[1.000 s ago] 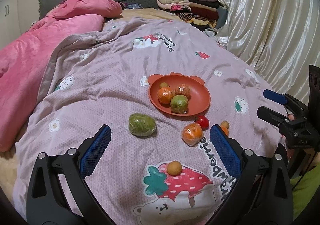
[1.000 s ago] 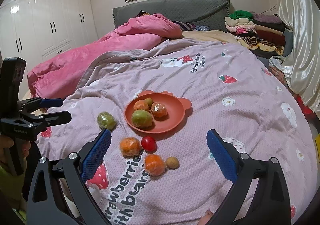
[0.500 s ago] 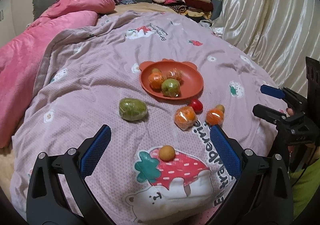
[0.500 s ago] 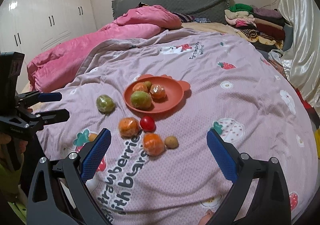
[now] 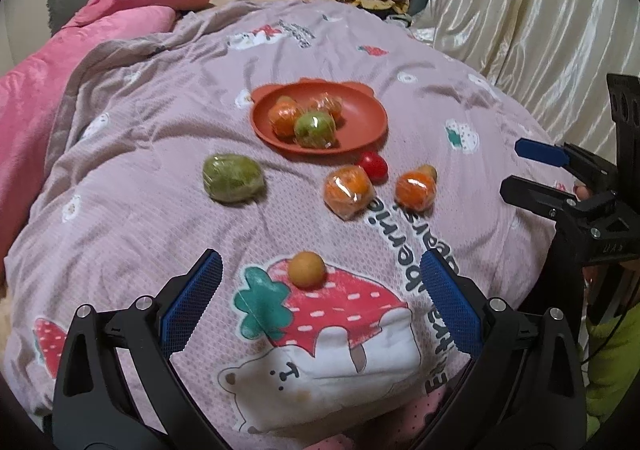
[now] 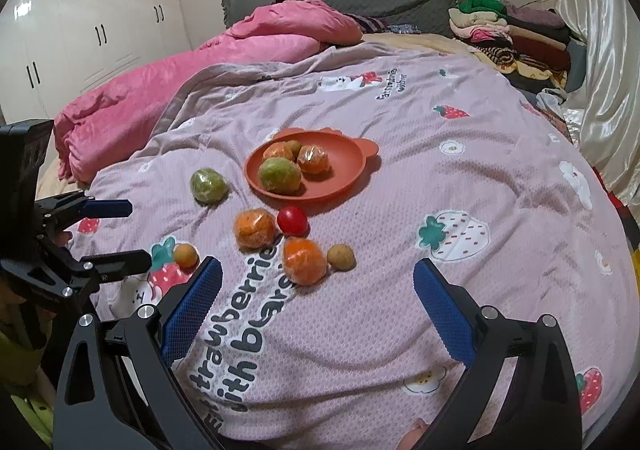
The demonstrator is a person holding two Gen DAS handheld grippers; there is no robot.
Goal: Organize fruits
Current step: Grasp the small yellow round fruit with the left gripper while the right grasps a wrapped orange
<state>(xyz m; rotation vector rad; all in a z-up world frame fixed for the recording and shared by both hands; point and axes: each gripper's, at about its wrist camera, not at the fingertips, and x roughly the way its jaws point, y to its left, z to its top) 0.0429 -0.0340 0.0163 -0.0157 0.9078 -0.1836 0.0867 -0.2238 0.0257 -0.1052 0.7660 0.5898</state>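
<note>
An orange bear-eared plate (image 5: 362, 136) (image 6: 354, 170) on the bed holds two wrapped oranges, a green fruit (image 5: 314, 129) and a small one behind. Loose on the blanket lie a wrapped green fruit (image 5: 232, 178) (image 6: 208, 186), a red tomato (image 5: 373, 166) (image 6: 293, 221), two wrapped oranges (image 5: 348, 190) (image 5: 415, 189), a small brown fruit (image 6: 341, 257) and a small tan fruit (image 5: 307, 269) (image 6: 186, 255). My left gripper (image 5: 319, 259) (image 6: 140, 233) is open, the tan fruit just ahead between its tips. My right gripper (image 6: 315, 264) (image 5: 510, 166) is open near an orange (image 6: 304, 261).
The purple printed blanket (image 6: 400, 210) covers the bed. A pink duvet (image 6: 240, 50) lies at the far left, folded clothes (image 6: 508, 30) at the headboard, a shiny curtain (image 5: 520, 10) along the right. A green-sleeved arm shows at the frame edges.
Both grippers have tilted down and edged in: the fruit now sits higher in both views and looks nearer. The tan fruit has come up between the left fingertips. Both grippers stay open.
</note>
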